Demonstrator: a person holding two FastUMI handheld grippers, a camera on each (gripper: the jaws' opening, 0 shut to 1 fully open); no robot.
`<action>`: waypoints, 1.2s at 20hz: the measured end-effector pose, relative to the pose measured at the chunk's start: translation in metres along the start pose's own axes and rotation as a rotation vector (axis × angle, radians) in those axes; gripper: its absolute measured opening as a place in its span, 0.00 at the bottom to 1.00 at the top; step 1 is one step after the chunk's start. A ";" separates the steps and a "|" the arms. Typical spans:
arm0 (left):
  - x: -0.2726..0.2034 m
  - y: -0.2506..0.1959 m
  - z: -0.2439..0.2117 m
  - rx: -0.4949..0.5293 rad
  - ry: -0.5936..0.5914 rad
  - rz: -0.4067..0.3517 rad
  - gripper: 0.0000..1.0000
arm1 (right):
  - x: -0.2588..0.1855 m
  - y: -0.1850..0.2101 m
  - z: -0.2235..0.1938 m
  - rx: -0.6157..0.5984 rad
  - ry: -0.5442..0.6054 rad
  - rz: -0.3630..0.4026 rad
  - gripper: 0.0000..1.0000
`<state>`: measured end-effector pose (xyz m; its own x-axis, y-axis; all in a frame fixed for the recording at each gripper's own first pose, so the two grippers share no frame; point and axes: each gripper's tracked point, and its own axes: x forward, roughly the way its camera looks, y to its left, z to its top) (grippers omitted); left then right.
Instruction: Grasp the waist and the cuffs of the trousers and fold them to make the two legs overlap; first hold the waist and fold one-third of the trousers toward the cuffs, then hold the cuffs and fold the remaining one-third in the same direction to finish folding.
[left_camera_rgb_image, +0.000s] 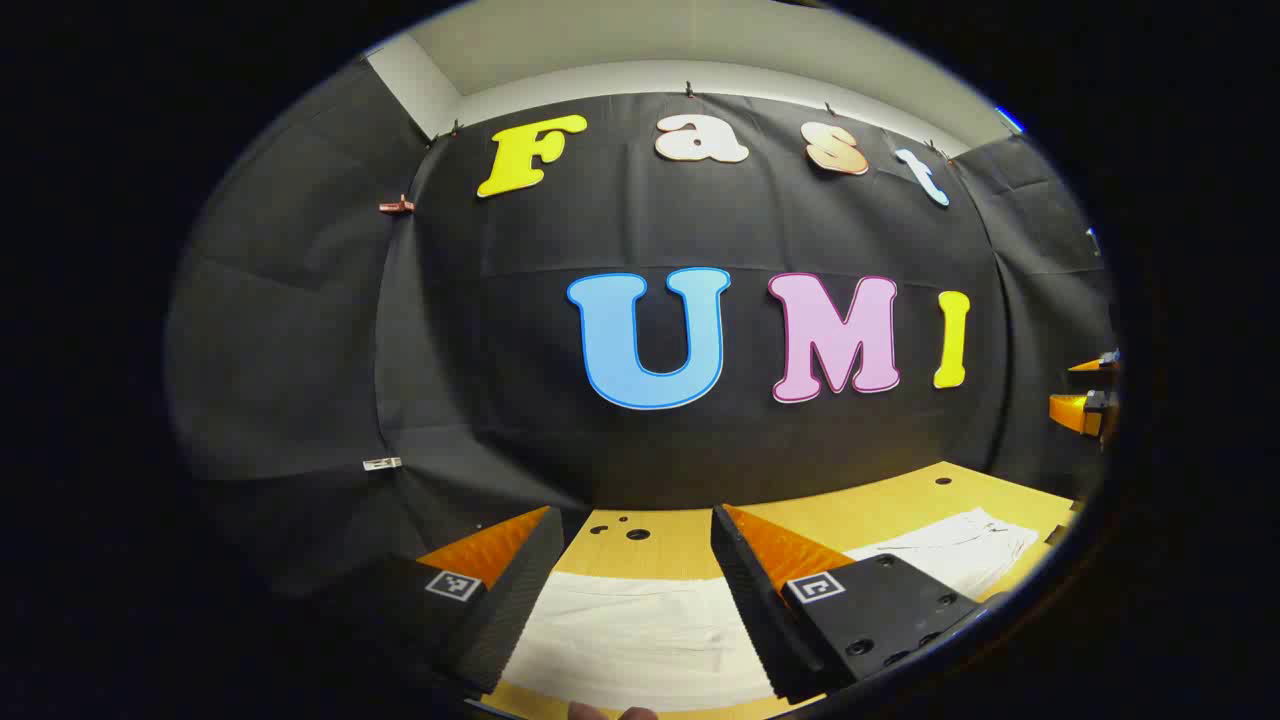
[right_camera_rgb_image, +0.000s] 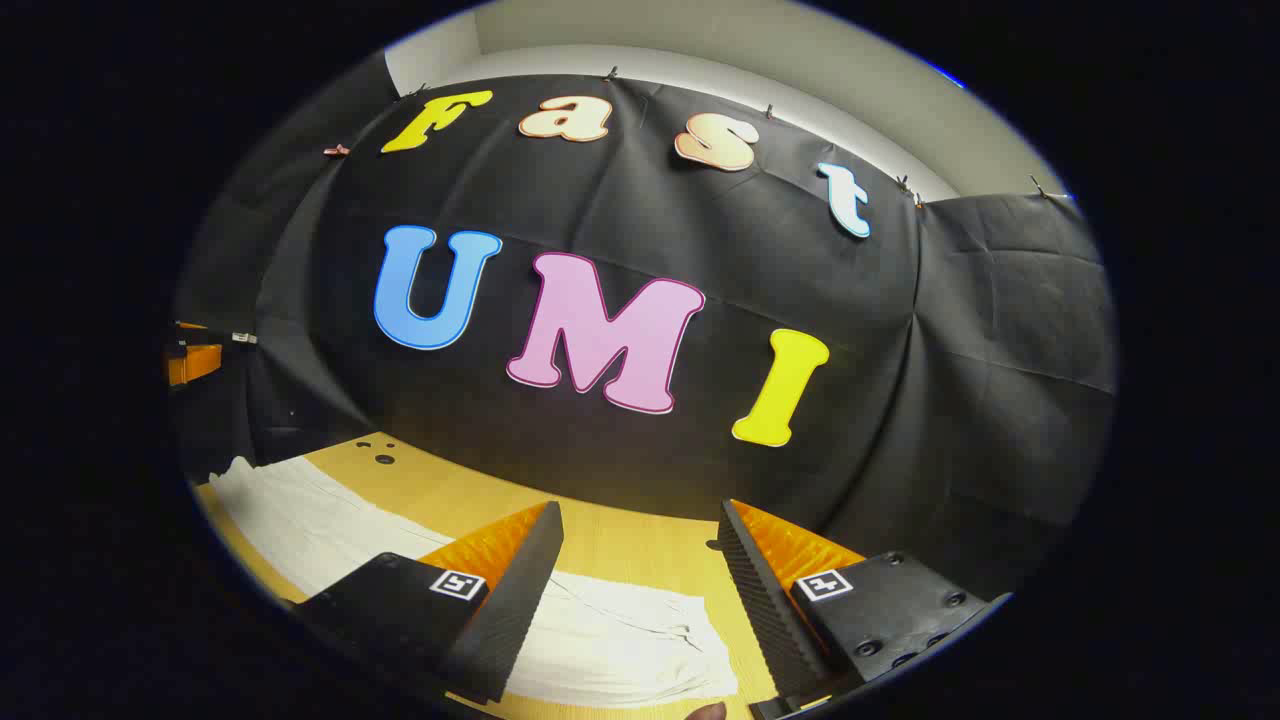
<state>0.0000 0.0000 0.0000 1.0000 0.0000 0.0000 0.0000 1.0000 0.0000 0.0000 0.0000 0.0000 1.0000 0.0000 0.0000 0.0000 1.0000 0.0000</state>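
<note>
We see the white trousers (left_camera_rgb_image: 640, 635) lying flat on the wooden table (left_camera_rgb_image: 690, 545), stretched out lengthwise in front of the black cloth wall (left_camera_rgb_image: 560, 400).

In the left gripper view, our left hand-held gripper (left_camera_rgb_image: 632, 600) hangs above one end of the trousers with its two fingers spread wide apart and nothing between them; the white cloth shows through the gap. The rest of the garment runs off to the right of that view, toward the table's far corner. A few dark holes (left_camera_rgb_image: 637, 534) dot the tabletop just beyond the cloth. At the right edge of that view we can make out part of the other hand-held gripper, well apart from this one.

In the right gripper view, our right hand-held gripper (right_camera_rgb_image: 632, 600) is likewise held with its fingers apart above the other end of the trousers (right_camera_rgb_image: 620, 645), where the cloth ends in a folded edge, touching nothing. From there the trousers stretch away to the left of that view across the table (right_camera_rgb_image: 600, 545). We cannot tell which end is the waist and which the cuffs.
</note>
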 end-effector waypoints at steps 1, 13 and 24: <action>0.000 0.000 -0.001 0.006 -0.001 -0.003 0.95 | 0.000 0.001 -0.001 -0.002 0.002 0.000 0.96; -0.008 0.009 -0.007 0.043 0.003 -0.025 0.98 | -0.007 0.010 0.003 -0.027 0.005 0.011 0.96; -0.015 0.047 -0.089 0.702 0.102 -0.246 0.96 | -0.022 -0.001 -0.015 -0.091 0.050 -0.007 0.96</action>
<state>-0.0153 0.0467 -0.0894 0.9661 -0.1894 -0.1752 0.2578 0.7358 0.6263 -0.0220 -0.0014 -0.0153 0.9987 -0.0096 -0.0492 0.0051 0.9958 -0.0915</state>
